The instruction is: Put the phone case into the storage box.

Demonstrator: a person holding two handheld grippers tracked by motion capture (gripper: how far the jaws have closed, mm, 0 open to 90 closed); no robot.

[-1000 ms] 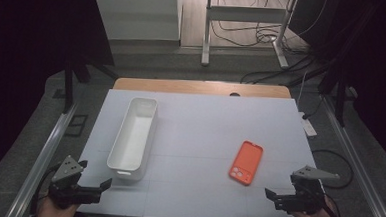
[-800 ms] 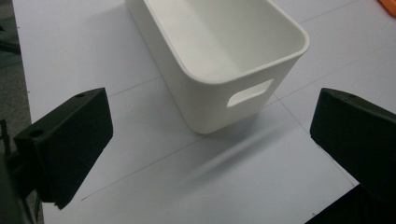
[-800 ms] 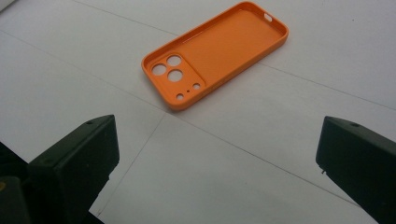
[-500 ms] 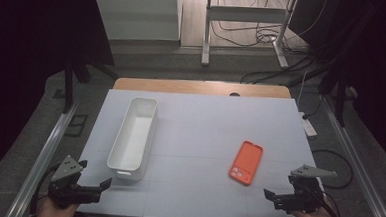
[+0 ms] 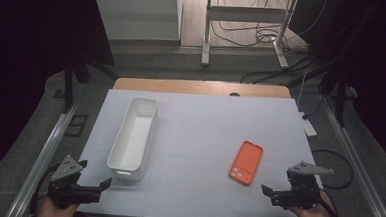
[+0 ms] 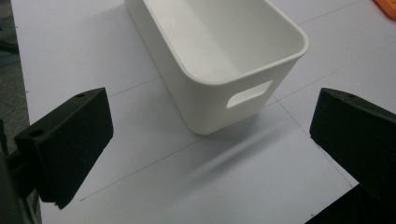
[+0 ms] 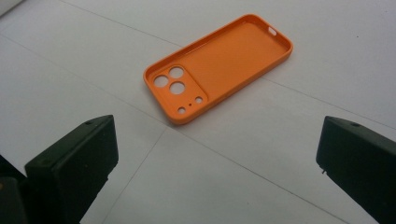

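On my desk (image 5: 200,119) the bin (image 5: 133,135) lies left, the phone case (image 5: 246,162) right and well apart. My left tongs (image 5: 98,186) sit before the bin, my right tongs (image 5: 269,191) before the case.

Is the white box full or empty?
Empty. The white box stands upright on the table, and its bare inside shows in the left gripper view. The orange phone case lies outside it.
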